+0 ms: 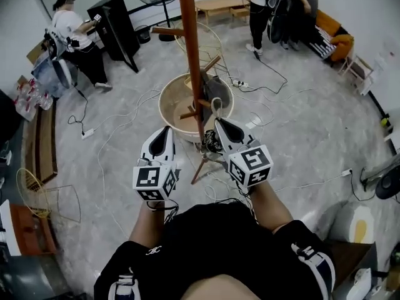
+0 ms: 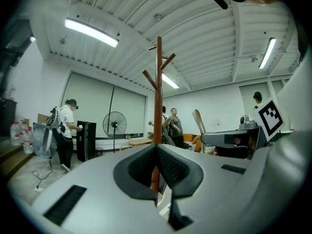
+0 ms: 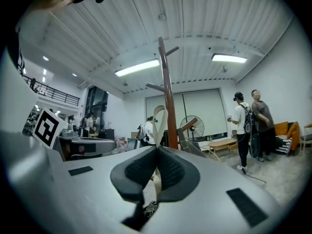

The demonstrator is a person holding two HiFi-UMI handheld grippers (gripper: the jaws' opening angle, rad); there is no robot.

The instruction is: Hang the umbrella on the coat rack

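The wooden coat rack (image 1: 195,55) stands right in front of me, with pegs at several heights. My right gripper (image 1: 219,122) is shut on the umbrella's cream strap loop (image 1: 216,107), close to the pole's right side. The loop stands up beside the pole in the right gripper view, strap loop (image 3: 159,118). The folded dark patterned umbrella (image 1: 210,142) hangs under that gripper, and a bit of the umbrella (image 3: 149,208) shows below the jaws. My left gripper (image 1: 164,132) is shut with nothing in it, left of the pole. The coat rack (image 2: 157,101) rises straight ahead of it.
A round beige tub (image 1: 170,108) sits on the floor behind the rack's base. Cables (image 1: 275,80) trail across the floor. One person (image 1: 75,33) stands far left by a black cabinet, and others (image 1: 275,5) at the far right. A wire basket (image 1: 34,189) lies at left.
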